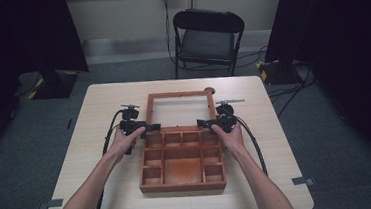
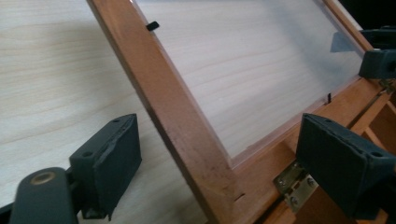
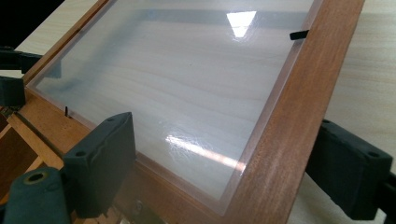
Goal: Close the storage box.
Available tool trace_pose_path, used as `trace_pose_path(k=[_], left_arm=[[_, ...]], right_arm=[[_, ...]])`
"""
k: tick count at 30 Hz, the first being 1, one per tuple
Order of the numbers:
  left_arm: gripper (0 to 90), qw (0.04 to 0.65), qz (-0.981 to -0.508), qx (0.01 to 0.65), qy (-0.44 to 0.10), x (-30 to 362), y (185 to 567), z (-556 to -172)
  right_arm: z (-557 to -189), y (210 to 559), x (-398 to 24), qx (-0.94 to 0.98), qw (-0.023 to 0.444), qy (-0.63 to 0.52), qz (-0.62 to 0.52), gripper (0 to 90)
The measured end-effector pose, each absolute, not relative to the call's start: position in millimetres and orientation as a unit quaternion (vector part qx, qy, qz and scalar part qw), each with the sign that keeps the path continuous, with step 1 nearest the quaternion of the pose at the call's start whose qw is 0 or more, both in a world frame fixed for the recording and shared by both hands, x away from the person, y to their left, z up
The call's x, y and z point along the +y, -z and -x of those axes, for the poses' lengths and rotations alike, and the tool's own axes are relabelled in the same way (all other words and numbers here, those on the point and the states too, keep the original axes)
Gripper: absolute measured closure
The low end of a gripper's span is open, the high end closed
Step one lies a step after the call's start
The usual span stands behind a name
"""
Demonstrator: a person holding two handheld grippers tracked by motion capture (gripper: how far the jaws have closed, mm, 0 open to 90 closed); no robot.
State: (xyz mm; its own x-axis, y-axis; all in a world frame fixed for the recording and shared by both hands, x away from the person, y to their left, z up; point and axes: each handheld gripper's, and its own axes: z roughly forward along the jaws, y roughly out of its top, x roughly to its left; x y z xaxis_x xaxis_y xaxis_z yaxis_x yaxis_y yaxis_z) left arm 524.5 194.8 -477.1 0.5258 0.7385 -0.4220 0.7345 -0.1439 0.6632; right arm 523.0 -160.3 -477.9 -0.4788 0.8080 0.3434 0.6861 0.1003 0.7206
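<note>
Box: the wooden box [image 1: 182,166] lies on the table [image 1: 99,116] in front of you, open, its compartments facing up.
Lid: the glazed lid [image 1: 179,96] is swung back from the far edge of the box, joined there by a brass hinge [image 2: 295,181]; from the high view it looks laid back toward the table, but how steeply it slopes cannot be told.
Pane: the clear pane [image 3: 177,88] in the lid shows the table grain through it and carries a bright reflection.
Left gripper: your left gripper [image 1: 150,129] is at the lid's left rail, close to the hinge corner. In the left gripper view the rail [image 2: 173,116] runs between the two black pads [image 2: 114,161]; they stand spread on either side of it with a gap on each side, so nothing is pinched.
Right gripper: your right gripper [image 1: 203,124] is at the lid's right rail, near its hinge corner. In the right gripper view the rail [image 3: 299,116] passes between the pads [image 3: 105,158], one over the pane side, the other outside the frame; they stand apart from the wood, gripping nothing.
Hands: your left hand [image 1: 126,141] and right hand [image 1: 230,136] hold the grippers level with each other, on opposite sides of the box.
Behind: a black folding chair [image 1: 208,37] stands past the far side of the table.
</note>
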Motion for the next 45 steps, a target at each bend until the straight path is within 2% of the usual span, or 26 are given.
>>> trace_pose_path(k=[5, 29, 37, 45], left_arm=[[16.4, 0.438, -0.764, 0.473, -0.001, 190, 476, -523], [15.0, 0.442, -0.77, 0.459, -0.03, 184, 474, -522], [15.5, 0.447, -0.769, 0.457, -0.028, 183, 474, -522], [20.1, 0.446, -0.774, 0.447, -0.055, 183, 468, -519]], right_arm=[[-522, 476, -160, 0.74, 0.079, -0.438, -0.504, 13.3], [-513, 468, -161, 0.746, 0.13, -0.439, -0.483, 20.8], [-512, 467, -162, 0.747, 0.134, -0.44, -0.479, 22.4], [-508, 461, -166, 0.742, 0.155, -0.451, -0.472, 32.4]])
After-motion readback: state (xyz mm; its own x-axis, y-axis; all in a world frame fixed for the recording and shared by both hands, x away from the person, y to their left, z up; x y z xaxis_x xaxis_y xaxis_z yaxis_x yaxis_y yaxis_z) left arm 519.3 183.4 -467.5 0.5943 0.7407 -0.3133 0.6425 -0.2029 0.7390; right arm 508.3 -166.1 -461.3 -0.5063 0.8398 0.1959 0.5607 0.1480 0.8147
